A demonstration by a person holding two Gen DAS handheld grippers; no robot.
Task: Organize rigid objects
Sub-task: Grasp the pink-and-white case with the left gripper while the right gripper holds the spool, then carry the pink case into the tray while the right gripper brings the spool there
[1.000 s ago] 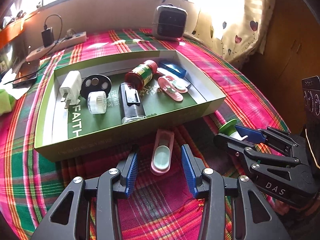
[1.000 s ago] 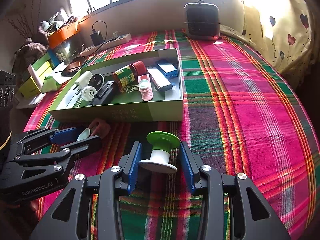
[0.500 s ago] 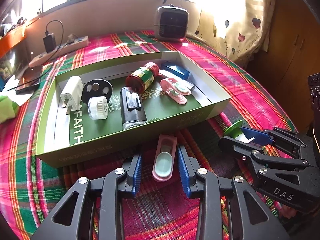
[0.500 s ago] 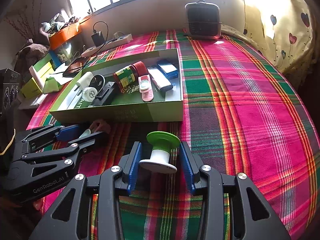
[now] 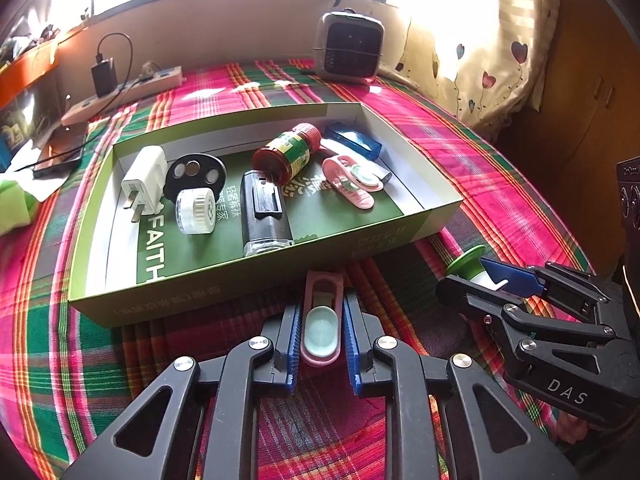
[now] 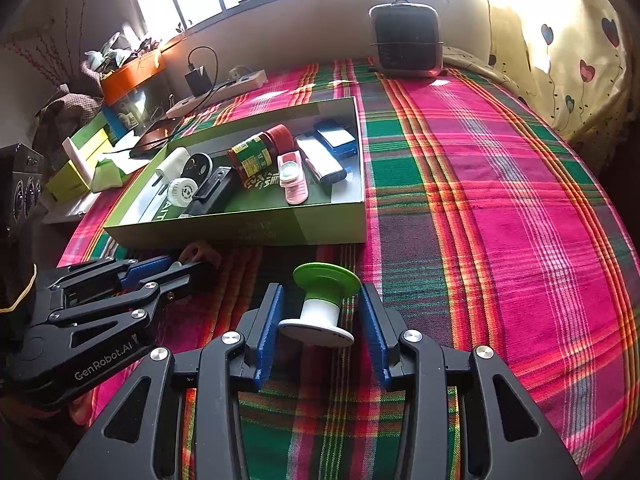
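A pink clip with a pale green pad (image 5: 321, 318) lies on the plaid cloth just in front of the green box (image 5: 224, 288). My left gripper (image 5: 321, 320) is shut on this clip, its blue pads touching both sides. A green-and-white spool (image 6: 322, 304) stands on the cloth between the fingers of my right gripper (image 6: 322, 316), which is open with gaps on both sides. In the left wrist view the spool (image 5: 468, 262) shows at the right gripper's tip. The box holds a white plug (image 5: 144, 178), a red-capped jar (image 5: 288, 152), a second pink clip (image 5: 352, 184) and several other items.
A small heater (image 5: 350, 50) stands at the table's far edge. A power strip with a charger (image 5: 120, 88) lies at the far left. Green boxes and clutter (image 6: 80, 160) sit off the table's left side. A curtain (image 6: 560, 40) hangs at the right.
My left gripper has moved forward around the pink clip and closed on it. The right gripper and the spool have not moved.
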